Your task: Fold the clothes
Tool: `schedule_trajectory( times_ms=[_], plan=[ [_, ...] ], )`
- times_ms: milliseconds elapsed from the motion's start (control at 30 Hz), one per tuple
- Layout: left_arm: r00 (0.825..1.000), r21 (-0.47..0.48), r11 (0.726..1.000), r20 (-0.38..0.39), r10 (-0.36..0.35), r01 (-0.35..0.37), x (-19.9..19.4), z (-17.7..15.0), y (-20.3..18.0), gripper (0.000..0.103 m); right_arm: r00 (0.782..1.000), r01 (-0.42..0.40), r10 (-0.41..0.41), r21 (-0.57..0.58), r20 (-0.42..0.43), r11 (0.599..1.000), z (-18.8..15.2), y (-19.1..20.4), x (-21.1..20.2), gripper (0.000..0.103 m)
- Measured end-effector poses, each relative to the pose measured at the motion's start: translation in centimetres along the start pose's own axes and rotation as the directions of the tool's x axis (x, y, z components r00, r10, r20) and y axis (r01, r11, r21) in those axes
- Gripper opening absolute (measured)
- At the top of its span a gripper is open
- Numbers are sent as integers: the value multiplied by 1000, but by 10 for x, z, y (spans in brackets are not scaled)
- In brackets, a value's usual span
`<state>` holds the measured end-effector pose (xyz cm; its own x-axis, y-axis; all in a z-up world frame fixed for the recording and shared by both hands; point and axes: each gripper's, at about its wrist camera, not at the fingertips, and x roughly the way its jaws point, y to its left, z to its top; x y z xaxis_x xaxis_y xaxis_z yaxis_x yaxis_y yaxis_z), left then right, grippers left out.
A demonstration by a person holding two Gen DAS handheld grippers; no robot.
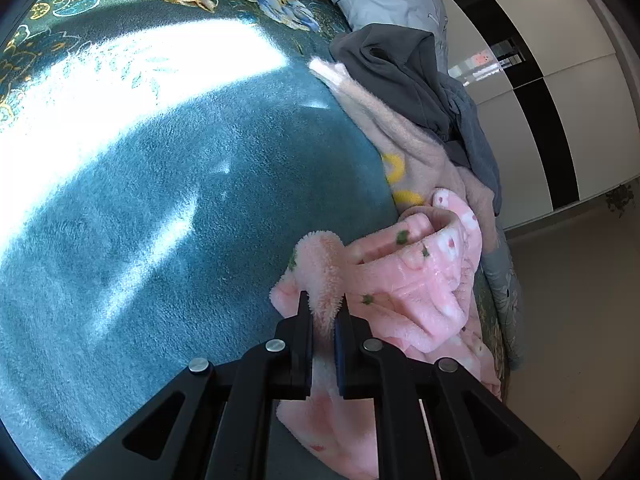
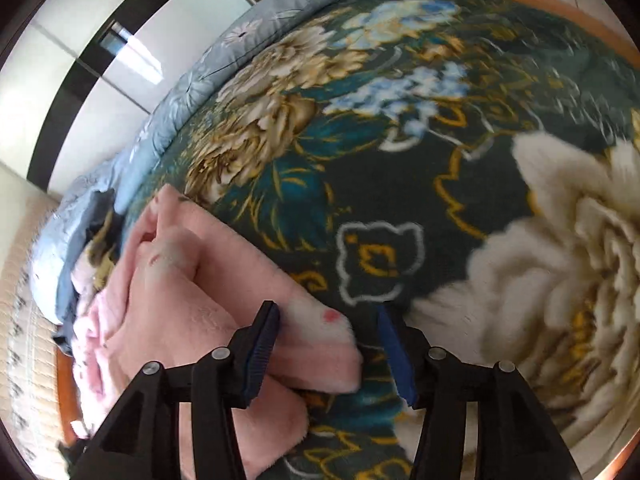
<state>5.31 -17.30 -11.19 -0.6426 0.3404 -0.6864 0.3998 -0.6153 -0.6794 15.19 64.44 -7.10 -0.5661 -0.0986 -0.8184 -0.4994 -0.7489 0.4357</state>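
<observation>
Pinching fluffy pink fleece garment point(image 1: 404, 280) over plush blanket point(image 1: 160, 200).

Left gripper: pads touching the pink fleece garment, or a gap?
Touching. Left wrist view: the left gripper has its jaws pinched on a fuzzy fold of the pink fleece garment, pile squeezed between both pads, no gap.

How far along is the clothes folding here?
Early on; nothing looks neatly folded yet. The left gripper pinches an edge of the fluffy pink patterned garment; the right gripper stands open around a corner. The pale pink fleece and dark grey garment remain heaped.
</observation>
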Motion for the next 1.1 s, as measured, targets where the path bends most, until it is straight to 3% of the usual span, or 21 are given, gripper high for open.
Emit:
schedule_trajectory(
  times_ms=[100,167,267,333,400,433,500,533,567,667,767,833,867,933,1000,1100],
  plan=[
    [1000,-4,1000,-3,-2,2,2,1,1,8,999,16,-19,-58,-39,998,7,18,8,16],
    [1000,0,1000,-3,1,-1,3,1,0,8,997,77,-79,-96,-20,992,17,30,8,13],
    [1000,8,1000,-3,5,-5,4,1,-3,8,990,119,-108,-114,95,986,48,51,-13,11],
    [1000,9,1000,-5,5,-5,5,2,-2,9,966,200,-169,-155,195,967,75,73,-30,10],
    [1000,5,1000,-7,5,-5,6,2,-2,9,914,337,-263,-217,309,916,101,103,-43,6],
    [1000,2,1000,-8,4,-4,7,2,-1,9,860,444,-334,-246,385,861,114,119,-48,0],
    [1000,-3,1000,-11,3,-3,9,3,-1,9,729,622,-438,-241,526,745,135,145,-61,0],
    [1000,-2,1000,-12,5,-5,10,3,-1,9,700,645,-451,-218,554,733,145,148,-66,0],
    [1000,2,1000,-14,9,-9,11,3,-2,9,686,649,-456,-192,567,736,156,150,-70,0],
    [1000,13,1000,-16,25,-24,15,2,-7,9,764,568,-402,-230,505,790,167,146,-53,0],
    [999,23,999,-10,37,-36,18,1,-12,9,899,368,-253,-302,359,879,159,140,-17,2],
    [999,29,999,-9,42,-42,20,0,-15,9,948,256,-173,-318,266,913,151,139,7,4],
    [999,28,999,-8,43,-43,20,0,-14,9,965,212,-144,-328,218,921,146,140,19,7],
    [999,18,999,-9,40,-39,22,0,-14,9,989,123,-86,-345,119,931,137,146,43,30],
    [999,10,999,-9,36,-36,23,0,-14,9,996,85,-71,-381,50,921,124,157,63,48],
    [999,14,999,-12,41,-41,25,0,-15,9,988,137,-154,-507,7,851,104,187,88,51]
  ],
)
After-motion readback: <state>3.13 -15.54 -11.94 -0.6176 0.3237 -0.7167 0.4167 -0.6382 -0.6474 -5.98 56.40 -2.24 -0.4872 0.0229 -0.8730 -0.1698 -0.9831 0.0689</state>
